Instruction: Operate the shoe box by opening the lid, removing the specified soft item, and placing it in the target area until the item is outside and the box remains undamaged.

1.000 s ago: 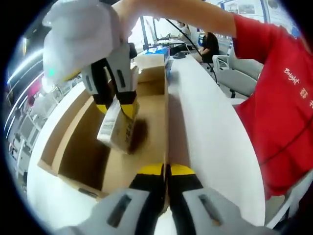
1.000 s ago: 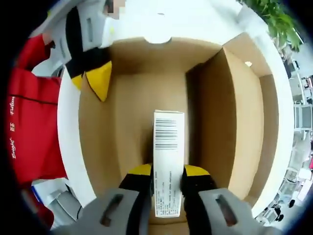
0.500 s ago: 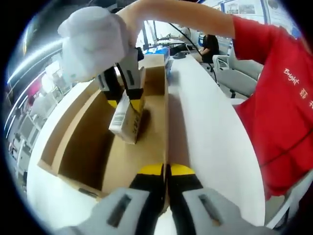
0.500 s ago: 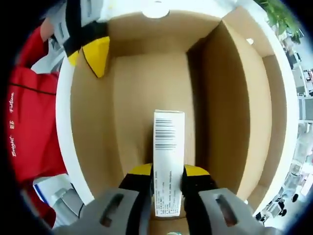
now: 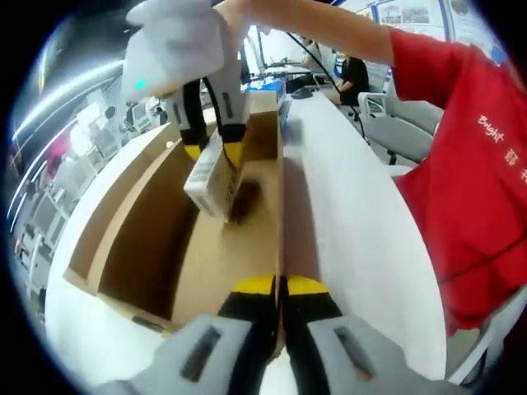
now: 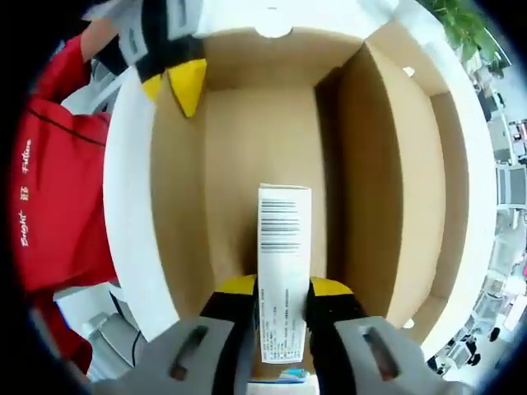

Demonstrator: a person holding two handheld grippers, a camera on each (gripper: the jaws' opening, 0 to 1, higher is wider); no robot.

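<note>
The small white carton was clamped by the right gripper above the open shoe box for removal. The box wall was pinched by the left gripper, steadying it.

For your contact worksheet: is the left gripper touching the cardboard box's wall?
Touching. In the left gripper view, the left gripper has its yellow-tipped jaws closed on the cardboard box wall's top edge.

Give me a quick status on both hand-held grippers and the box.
Right hand-held gripper shut on small barcoded carton, above open shoe box. Left hand-held gripper shut on box wall. Nothing in the way.
</note>
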